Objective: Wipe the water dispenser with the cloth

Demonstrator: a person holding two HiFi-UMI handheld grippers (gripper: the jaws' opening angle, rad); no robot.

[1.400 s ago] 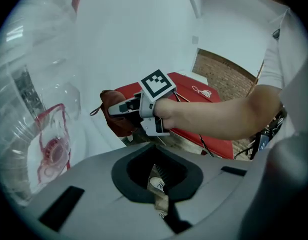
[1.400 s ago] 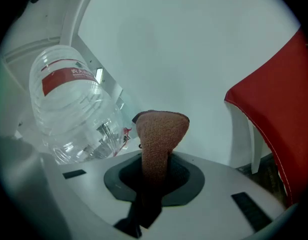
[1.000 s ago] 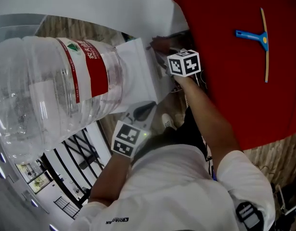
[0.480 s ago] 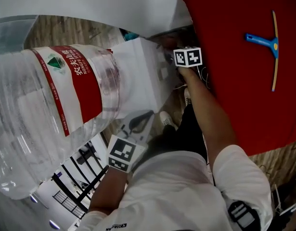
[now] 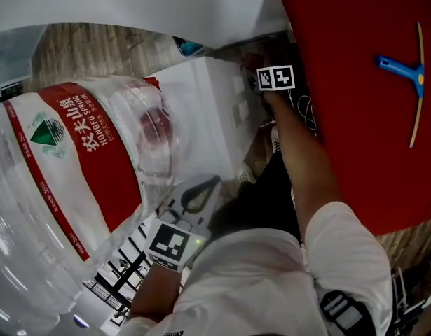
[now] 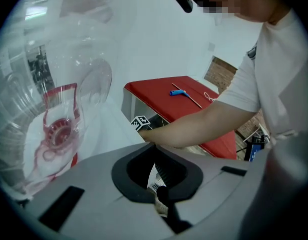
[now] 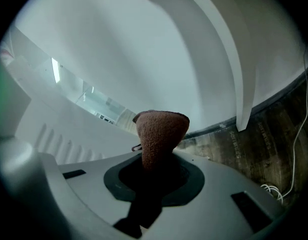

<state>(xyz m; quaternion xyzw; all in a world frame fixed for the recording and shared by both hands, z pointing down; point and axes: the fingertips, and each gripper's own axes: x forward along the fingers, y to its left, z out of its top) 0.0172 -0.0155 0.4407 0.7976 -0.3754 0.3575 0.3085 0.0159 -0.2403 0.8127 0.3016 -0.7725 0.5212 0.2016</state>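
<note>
**Wiping Station: Right Tool Loaded, Left Tool Idle**

Locate the water bottle (image 5: 75, 187) at 8 to 9 o'clock in the head view, neck toward the white water dispenser (image 5: 215, 110) at centre. Treat its bulging clear wall as the left limit of travel.

Find the left gripper (image 6: 155, 149) at 6 o'clock in the head view, just beside the bottle's shoulder. Read its jaws in the left gripper view as brought together with nothing between them. Judge it parked low, probably to leave the cabinet faces free while the other tool works.

Follow the right arm (image 5: 299, 159) up to 1 o'clock, at the dispenser's far upper corner. Read the right gripper (image 7: 156, 161) as clamped on the brown cloth (image 7: 161, 129), a folded tuft projecting past the tips. Judge that overhang deliberate: soft fabric, not hard jaw, meets the casing. Note the ribbed white panel (image 7: 68, 129) at 9 o'clock in the right gripper view, near the tuft. Cannot tell whether cloth and panel touch.

Allow for tight room at 2 to 3 o'clock in the head view: red table (image 5: 355, 103) edge close beside arm and cabinet, blue squeegee (image 5: 404, 72) well apart on its top. Watch the white cable (image 7: 294, 169) on the wooden floor (image 7: 264, 149) at 4 o'clock in the right gripper view; expect a snag risk on low strokes.
</note>
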